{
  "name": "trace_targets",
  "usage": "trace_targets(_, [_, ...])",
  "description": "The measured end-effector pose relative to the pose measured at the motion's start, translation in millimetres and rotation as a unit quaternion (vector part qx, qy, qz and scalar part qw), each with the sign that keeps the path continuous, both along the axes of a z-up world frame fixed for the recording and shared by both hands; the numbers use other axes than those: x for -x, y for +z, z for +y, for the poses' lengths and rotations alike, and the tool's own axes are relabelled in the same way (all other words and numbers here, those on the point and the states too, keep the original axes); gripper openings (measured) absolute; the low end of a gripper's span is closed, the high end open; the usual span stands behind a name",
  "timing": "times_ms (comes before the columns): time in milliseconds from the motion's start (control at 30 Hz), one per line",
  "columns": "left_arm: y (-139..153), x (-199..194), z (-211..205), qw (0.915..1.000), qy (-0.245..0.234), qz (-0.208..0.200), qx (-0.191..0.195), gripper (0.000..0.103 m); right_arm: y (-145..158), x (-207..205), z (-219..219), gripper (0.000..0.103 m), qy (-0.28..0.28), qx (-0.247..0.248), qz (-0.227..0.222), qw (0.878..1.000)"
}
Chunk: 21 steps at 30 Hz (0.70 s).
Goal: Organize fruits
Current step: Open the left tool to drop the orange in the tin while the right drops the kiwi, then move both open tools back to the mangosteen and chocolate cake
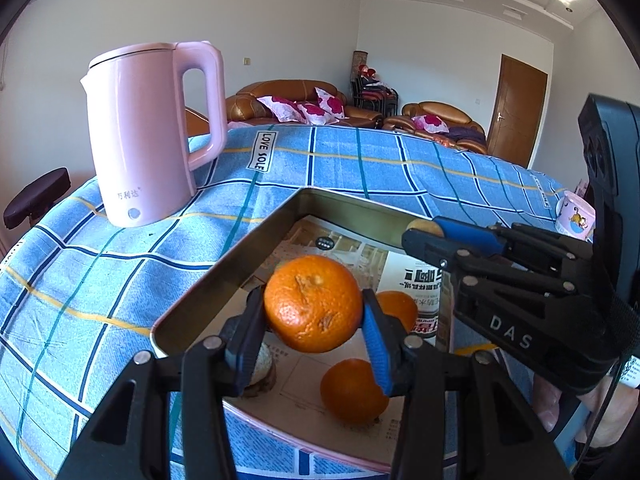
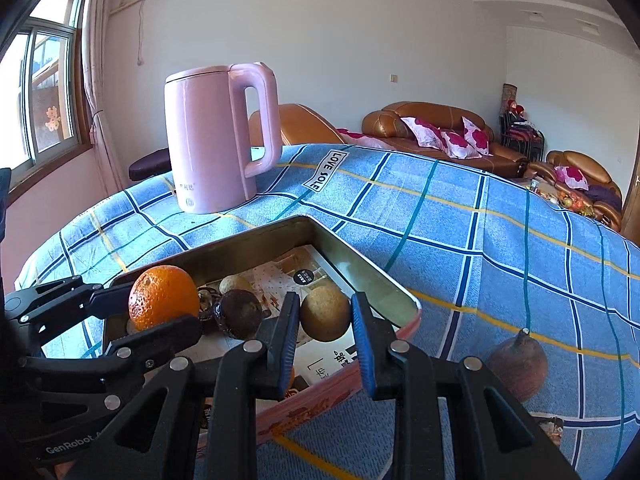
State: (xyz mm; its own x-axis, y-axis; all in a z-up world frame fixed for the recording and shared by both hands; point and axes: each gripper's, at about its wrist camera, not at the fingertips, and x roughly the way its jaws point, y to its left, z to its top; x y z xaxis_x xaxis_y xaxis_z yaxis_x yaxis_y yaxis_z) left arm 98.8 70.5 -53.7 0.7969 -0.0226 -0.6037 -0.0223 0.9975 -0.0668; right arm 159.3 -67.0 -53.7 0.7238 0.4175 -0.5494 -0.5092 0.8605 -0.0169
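Note:
My left gripper (image 1: 311,295) is shut on a large orange (image 1: 316,312) and holds it above a metal tin tray (image 1: 240,248) lined with newspaper. My right gripper (image 2: 325,300) is shut on a small round tan fruit (image 2: 325,318) over the tray's (image 2: 360,272) right end. Each wrist view shows the other gripper from the side: the right gripper (image 1: 422,229) with its tan fruit, the left gripper (image 2: 162,309) with its orange (image 2: 164,296). Two oranges (image 1: 354,392) (image 1: 400,306) lie in the tray. A dark brown fruit (image 2: 238,314) and another tan one (image 2: 236,282) lie there too.
A pink kettle (image 1: 148,132) (image 2: 218,140) stands on the blue checked tablecloth (image 1: 120,280) behind the tray. A brown pointed fruit (image 2: 518,364) lies on the cloth right of the tray. A small printed cup (image 1: 574,216) sits at the table's right edge. Sofas stand beyond.

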Motion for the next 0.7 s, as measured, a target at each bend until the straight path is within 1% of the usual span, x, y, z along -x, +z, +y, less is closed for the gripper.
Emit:
trace_targets(300, [-5.2, -6.5, 1.6, 0.9997, -0.006, 0.021, 0.011, 0.049, -5.6, -8.8, 4.9, 0.028, 0.000, 0.014, 0.026, 1.000])
trace_targets(433, [-3.9, -4.7, 0.2, 0.9998, -0.001, 0.018, 0.005, 0.051, -6.8, -8.1, 9.0, 0.030, 0.002, 0.025, 0.025, 0.999])
trace_targets(467, [-3.0, -3.6, 0.0, 0.9999, 0.002, 0.014, 0.002, 0.052, -6.7, -7.2, 10.1, 0.038, 0.003, 0.027, 0.023, 0.999])
trace_targets(500, [-2.3, -2.8, 0.1, 0.9999, 0.003, 0.012, 0.001, 0.052, -6.7, -6.2, 10.6, 0.045, 0.001, 0.030, 0.020, 0.999])
trace_targets(533, [-1.9, -2.3, 0.5, 0.9999, 0.003, 0.010, 0.002, 0.055, -6.4, -6.0, 9.9, 0.051, -0.006, 0.032, 0.017, 0.999])
trace_targets(567, [-1.7, -1.9, 1.4, 0.9999, 0.007, 0.009, 0.003, 0.057, -5.8, -6.1, 8.2, 0.055, -0.009, 0.029, 0.017, 0.999])
trace_targets(633, [-1.4, -1.4, 3.0, 0.9999, 0.012, 0.007, 0.004, 0.067, -4.5, -6.1, 5.0, 0.055, -0.011, 0.020, 0.015, 1.000])
trace_targets(700, [-0.8, -0.2, 3.6, 0.9999, 0.015, 0.004, 0.005, 0.071, -3.1, -4.9, 2.3, 0.055, -0.015, 0.013, 0.012, 1.000])
